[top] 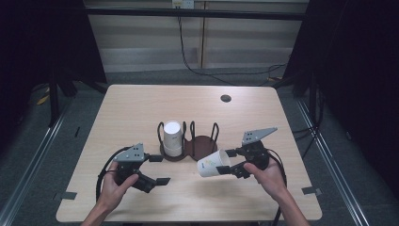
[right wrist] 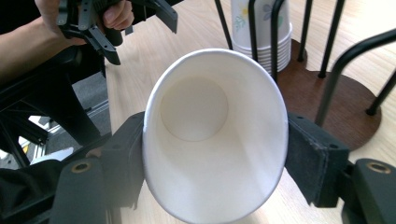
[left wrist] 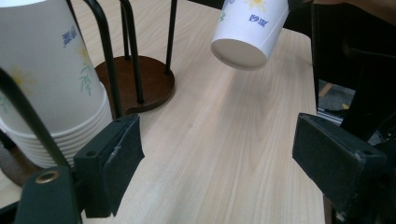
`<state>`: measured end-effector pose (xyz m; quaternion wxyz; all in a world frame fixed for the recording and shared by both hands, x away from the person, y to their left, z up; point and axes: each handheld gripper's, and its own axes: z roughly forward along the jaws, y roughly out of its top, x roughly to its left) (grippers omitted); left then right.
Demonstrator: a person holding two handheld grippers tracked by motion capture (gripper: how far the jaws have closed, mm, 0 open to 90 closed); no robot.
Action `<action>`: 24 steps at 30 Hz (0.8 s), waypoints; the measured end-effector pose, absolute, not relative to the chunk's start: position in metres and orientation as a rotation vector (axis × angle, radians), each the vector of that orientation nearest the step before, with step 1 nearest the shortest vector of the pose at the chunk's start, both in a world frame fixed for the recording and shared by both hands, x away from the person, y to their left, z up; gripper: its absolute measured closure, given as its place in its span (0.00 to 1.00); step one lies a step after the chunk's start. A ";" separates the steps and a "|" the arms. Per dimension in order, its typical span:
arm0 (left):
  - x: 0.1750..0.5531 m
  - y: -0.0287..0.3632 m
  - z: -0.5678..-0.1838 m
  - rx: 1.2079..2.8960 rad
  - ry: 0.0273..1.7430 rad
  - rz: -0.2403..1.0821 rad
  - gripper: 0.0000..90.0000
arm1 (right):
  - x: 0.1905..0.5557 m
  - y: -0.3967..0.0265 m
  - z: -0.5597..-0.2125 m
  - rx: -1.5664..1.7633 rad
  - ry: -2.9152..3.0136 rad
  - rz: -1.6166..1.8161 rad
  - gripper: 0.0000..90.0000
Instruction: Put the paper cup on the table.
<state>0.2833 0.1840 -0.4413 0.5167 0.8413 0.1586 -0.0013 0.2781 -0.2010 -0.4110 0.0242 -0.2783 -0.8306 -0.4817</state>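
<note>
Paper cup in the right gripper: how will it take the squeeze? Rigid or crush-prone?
Likely crush-prone: the paper cup has a rim already squeezed oval between the right gripper jaws. Probably very light, since it hangs tilted off the table from a side pinch alone. Set on its side, it would likely roll in a curve, being tapered.

Pale wooden table [top: 141, 103] on grey carpet [top: 70, 113], black curtains [top: 42, 42] either side, light panelled wall [top: 150, 42] behind.
</note>
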 end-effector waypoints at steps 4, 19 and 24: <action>0.282 0.190 -0.442 2.015 0.387 0.003 0.18 | 0.282 -0.205 -0.410 -0.896 -2.609 -1.432 0.32; 0.284 0.194 -0.444 2.013 0.396 -0.003 0.18 | 0.293 -0.229 -0.394 -1.008 -2.700 -1.322 0.32; 0.284 0.195 -0.444 2.020 0.394 0.002 0.18 | 0.299 -0.235 -0.392 -1.044 -2.738 -1.227 0.32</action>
